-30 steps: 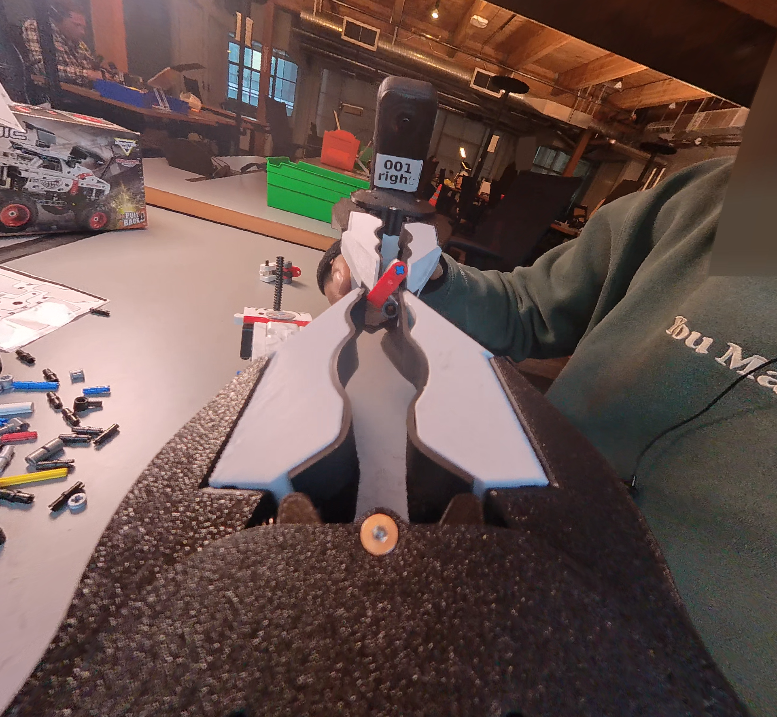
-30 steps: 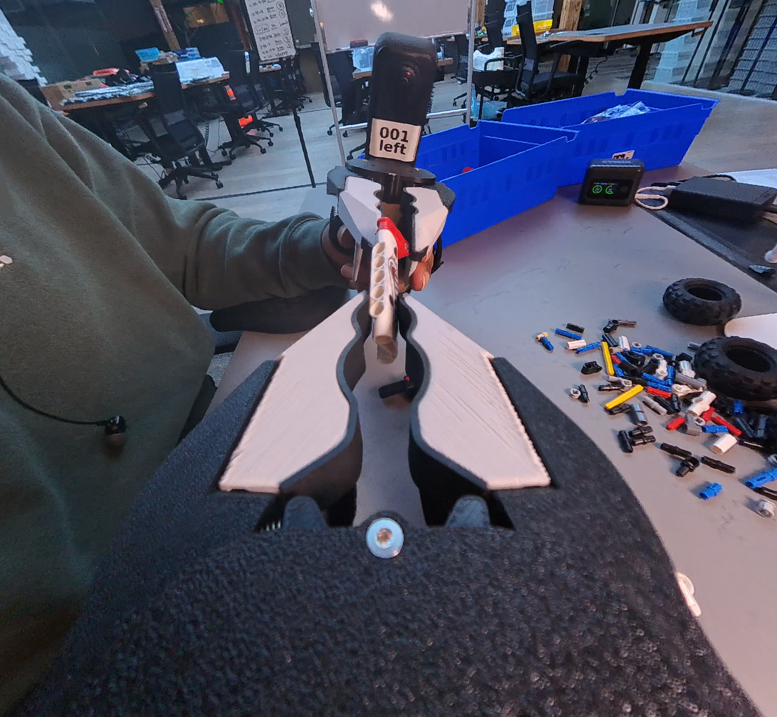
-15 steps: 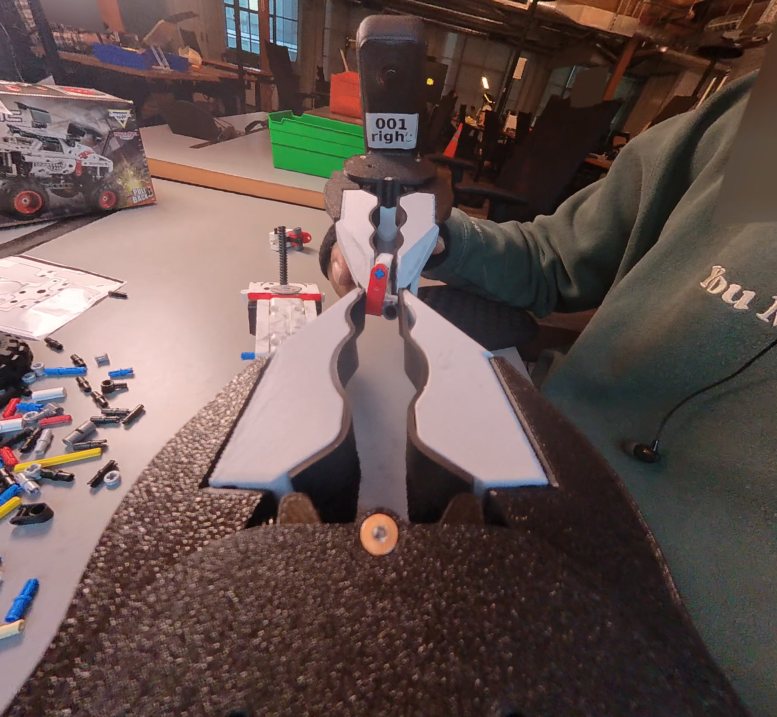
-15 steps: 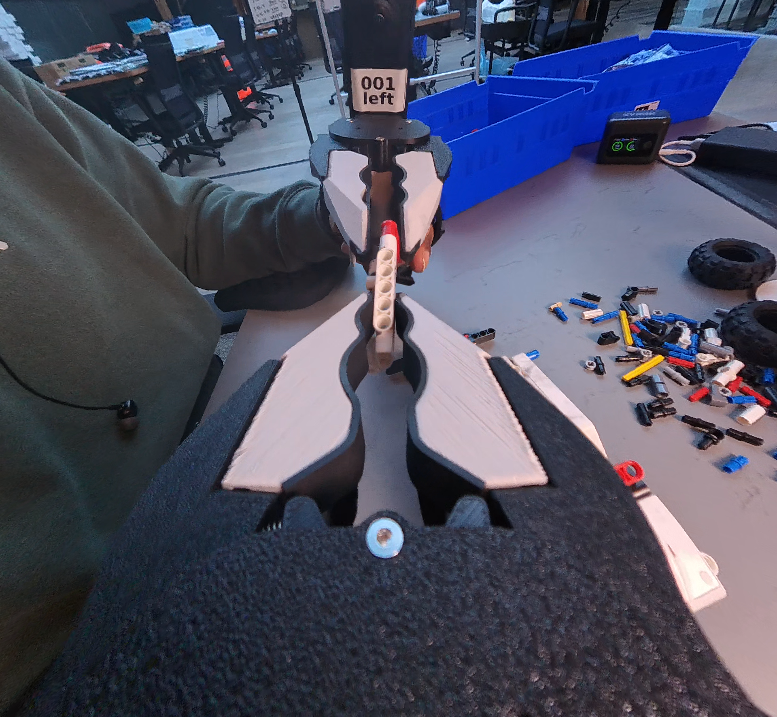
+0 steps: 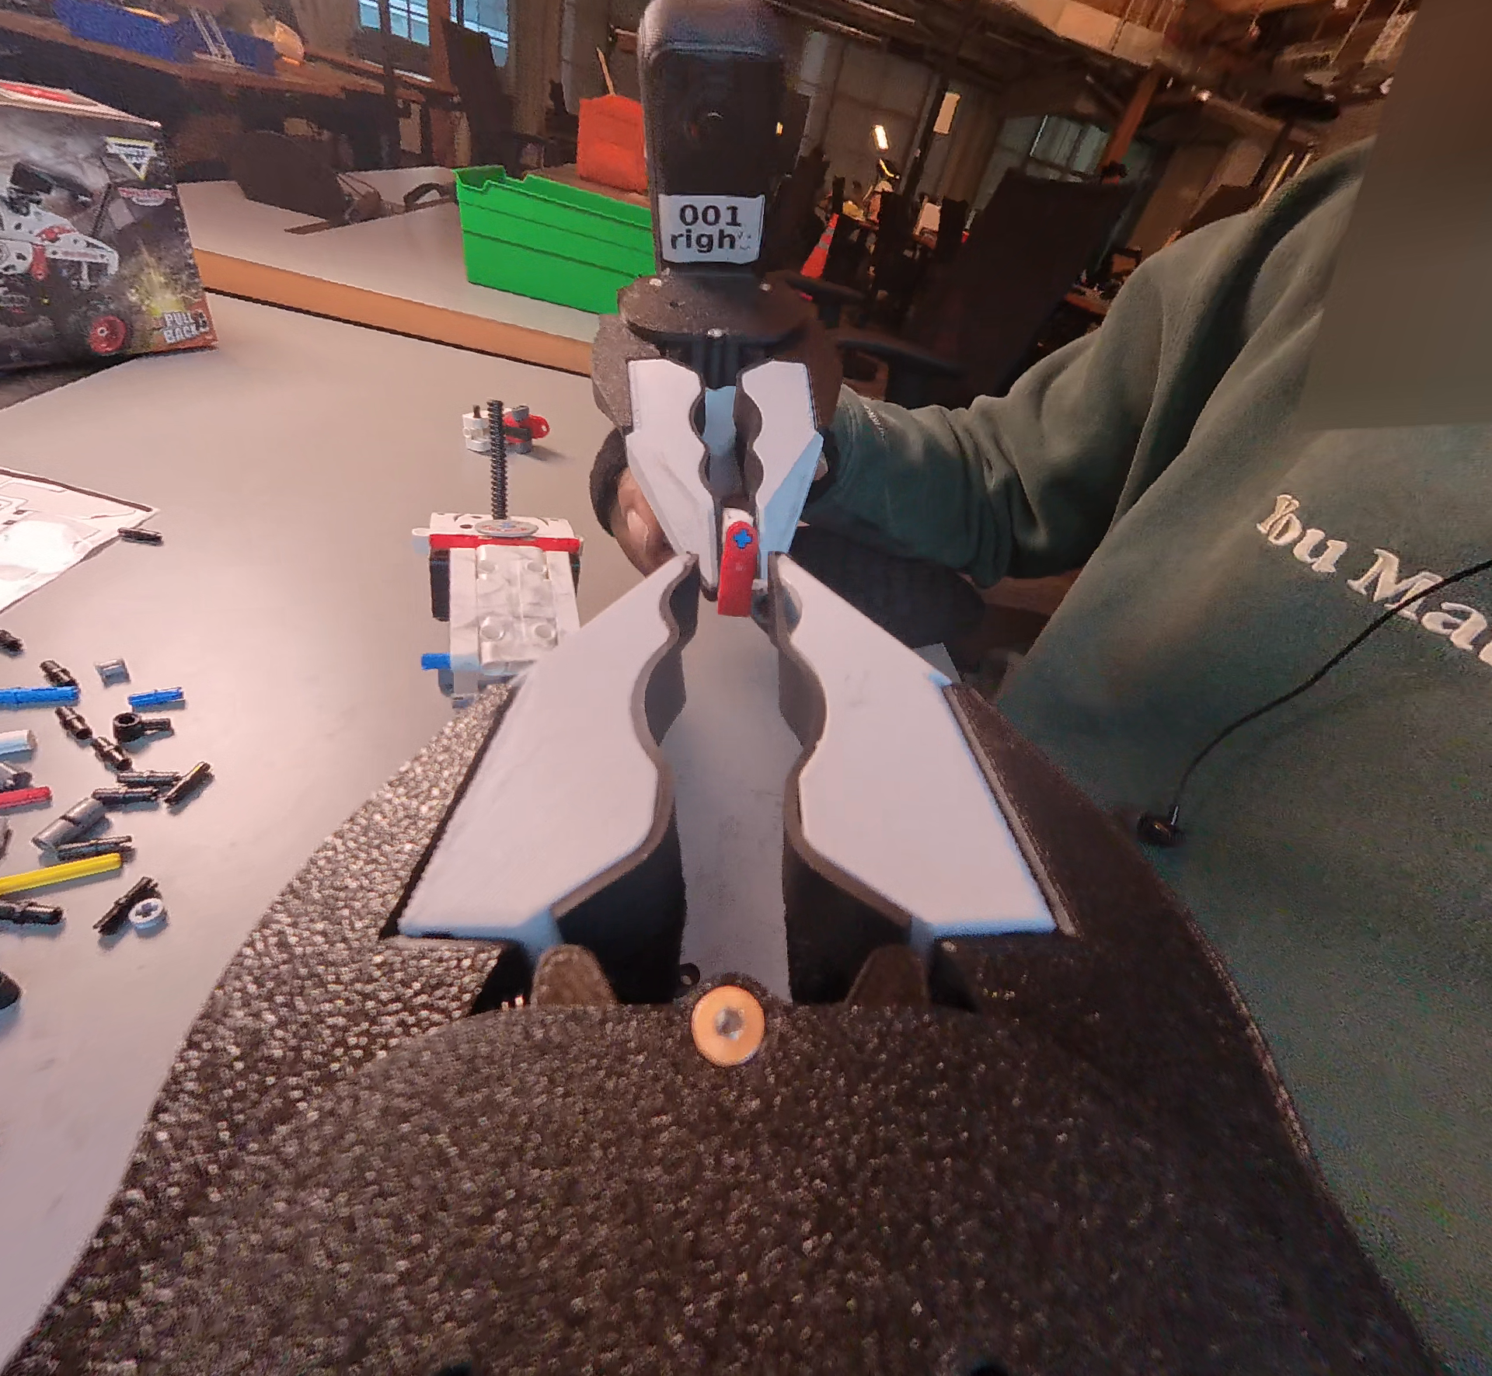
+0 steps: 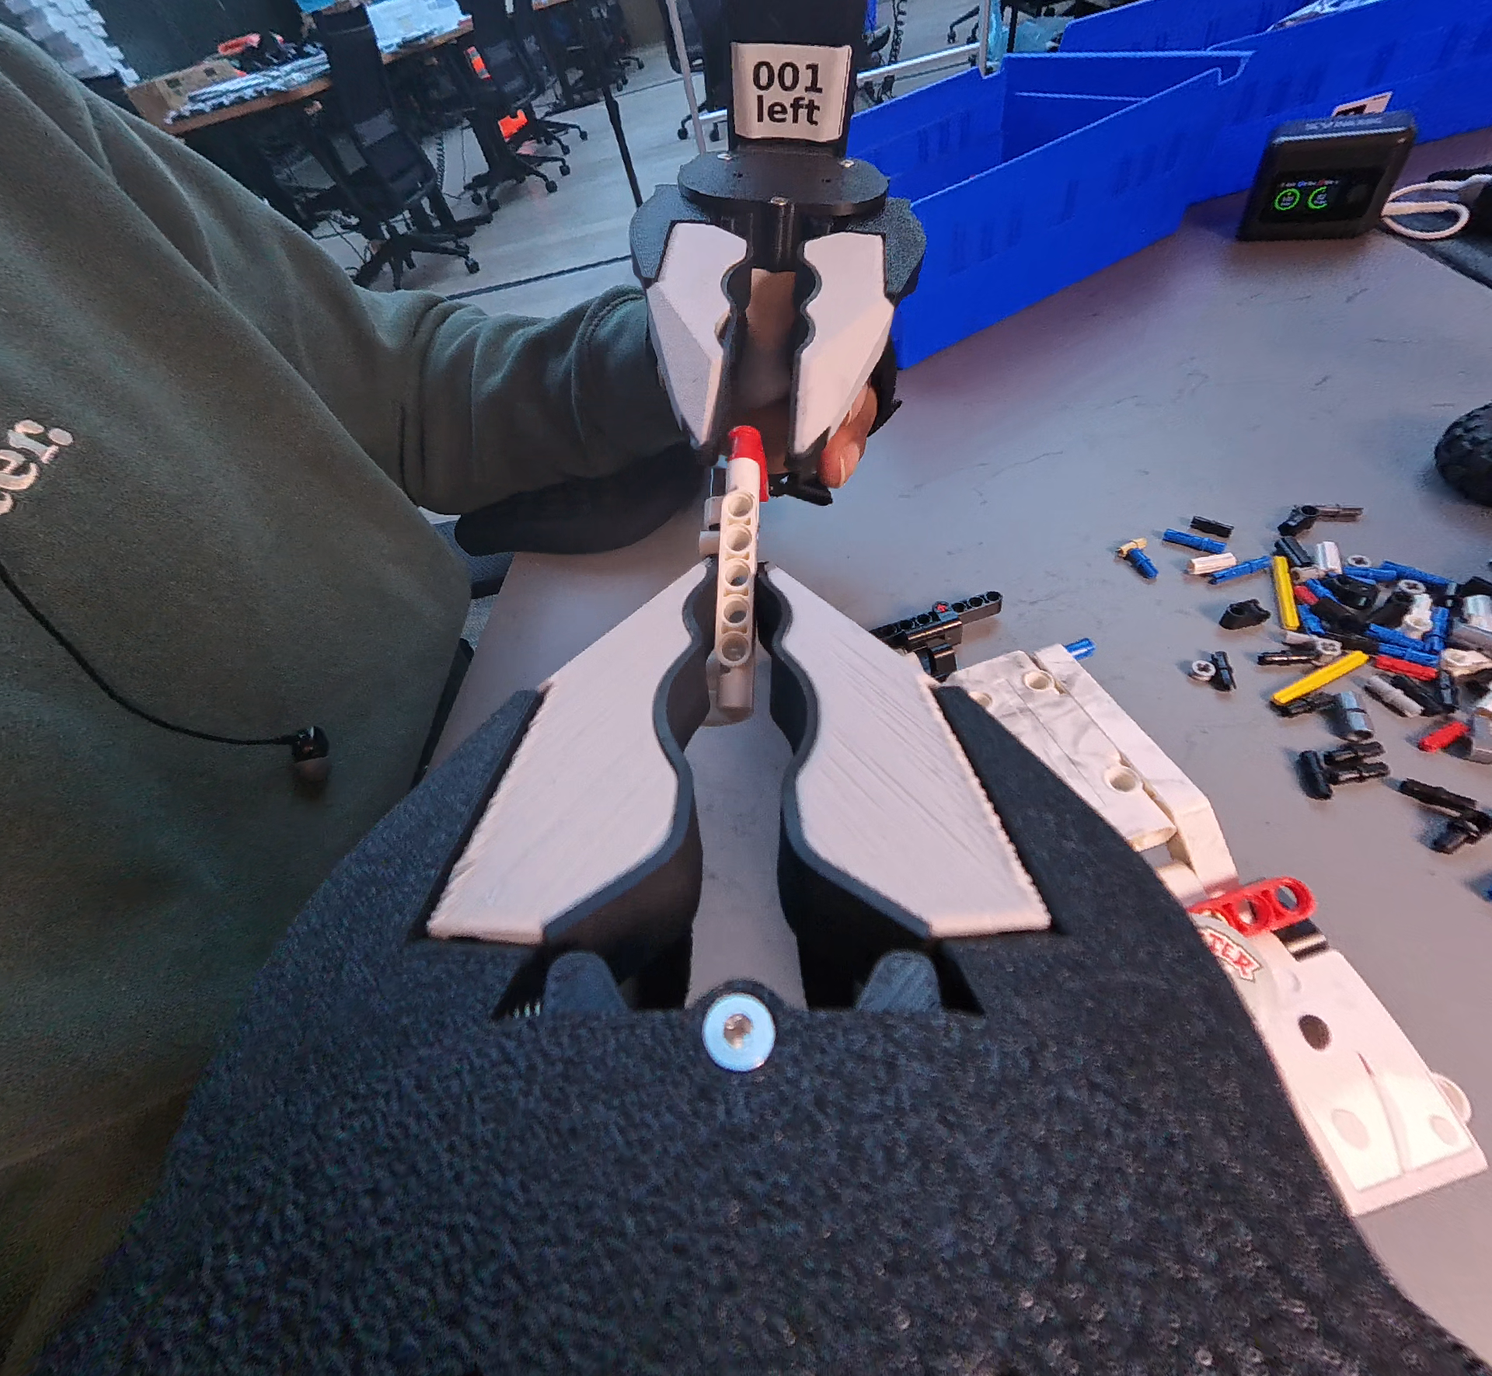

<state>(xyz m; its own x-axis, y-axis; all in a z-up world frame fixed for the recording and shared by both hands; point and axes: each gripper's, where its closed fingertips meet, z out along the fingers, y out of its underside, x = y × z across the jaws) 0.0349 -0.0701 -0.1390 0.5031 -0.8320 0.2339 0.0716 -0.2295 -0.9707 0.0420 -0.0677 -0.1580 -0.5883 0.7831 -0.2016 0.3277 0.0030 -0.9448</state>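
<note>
The right gripper (image 6: pixel 731 595) is clamped on a white perforated beam (image 6: pixel 735 603), pinching its lower half so that the beam stands nearly upright between the fingertips. At the beam's upper end sits a small red connector (image 6: pixel 747 453), and the left gripper (image 6: pixel 755 441) faces it tip to tip, its jaws narrowed around that red piece. Both parts look like light, rigid, smooth plastic, best gripped across their flat sides. Beyond, on the grey table (image 6: pixel 1130 401), lie a white chassis assembly (image 5: pixel 505 603), scattered small pins (image 6: pixel 1356 635), a black tyre (image 6: pixel 1465 453) and blue bins (image 6: pixel 1090 151).
</note>
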